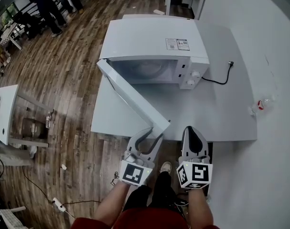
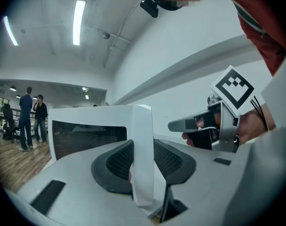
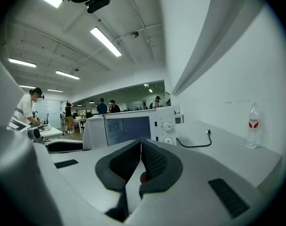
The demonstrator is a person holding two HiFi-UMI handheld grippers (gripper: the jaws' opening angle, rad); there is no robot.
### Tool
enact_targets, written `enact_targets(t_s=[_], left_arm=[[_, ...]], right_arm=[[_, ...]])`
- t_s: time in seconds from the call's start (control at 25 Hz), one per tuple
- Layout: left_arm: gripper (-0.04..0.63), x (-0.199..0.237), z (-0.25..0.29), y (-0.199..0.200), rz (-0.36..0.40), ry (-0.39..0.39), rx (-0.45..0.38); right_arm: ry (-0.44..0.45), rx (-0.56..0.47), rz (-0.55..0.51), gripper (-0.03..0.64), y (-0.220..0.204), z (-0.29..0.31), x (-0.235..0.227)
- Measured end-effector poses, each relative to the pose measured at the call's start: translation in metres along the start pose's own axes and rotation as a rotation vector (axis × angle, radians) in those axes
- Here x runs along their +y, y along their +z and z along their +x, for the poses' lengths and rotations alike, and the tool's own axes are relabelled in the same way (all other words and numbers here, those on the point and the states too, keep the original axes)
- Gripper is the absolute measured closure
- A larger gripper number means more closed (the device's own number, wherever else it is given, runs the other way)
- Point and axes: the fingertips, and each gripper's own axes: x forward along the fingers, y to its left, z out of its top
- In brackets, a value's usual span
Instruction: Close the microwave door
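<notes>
White with a dark window, the microwave door (image 1: 135, 97) stands swung well out from the microwave (image 1: 152, 42). It slants toward the near left of the table (image 1: 221, 118), with its free edge close to the near rim. That edge is farthest from the hinge at the far left, so a push there turns the door most easily. This is likely why the left gripper (image 1: 152, 133) sits there. Its jaws straddle the edge narrowly, with the pads apparently against both faces, though contact on the right-hand pad is hard to be sure of. The right gripper (image 1: 195, 136) hangs just to the right with its jaws pressed together on nothing, probably held clear of the door's arc. The door has yet to be swung shut, and the cavity is fully exposed.
</notes>
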Motion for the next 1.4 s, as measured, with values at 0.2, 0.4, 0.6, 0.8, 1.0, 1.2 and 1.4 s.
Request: enact_targets(t_s=[0.2, 0.4, 0.6, 0.8, 1.0, 1.2, 1.4], left_arm=[[0.449, -0.003, 0.023, 0.003, -0.003, 0.024, -0.004], [0.453, -0.003, 0.047, 0.005, -0.04, 0.063, -0.022], [0.453, -0.002, 0.071, 0.005, -0.07, 0.106, -0.019], [0.454, -0.001, 0.091, 0.007, -0.083, 0.14, -0.014], [0.454, 0.003, 0.111, 0.007, -0.091, 0.173, -0.012], [0.453, 0.008, 0.131, 0.005, -0.086, 0.203, 0.002], [0.453, 0.015, 0.153, 0.007, -0.095, 0.247, -0.008]], right_arm=[[0.002, 0.003, 0.01, 0.588, 0.001, 0.011, -0.019], [0.01, 0.004, 0.014, 0.588, 0.0, 0.025, -0.039], [0.021, 0.007, 0.021, 0.588, 0.001, 0.04, -0.06], [0.038, 0.011, 0.03, 0.588, 0.002, 0.054, -0.075], [0.056, 0.011, 0.028, 0.588, 0.006, 0.068, -0.087], [0.065, 0.006, 0.027, 0.588, 0.009, 0.081, -0.102], [0.068, -0.004, 0.022, 0.588, 0.012, 0.094, -0.116]])
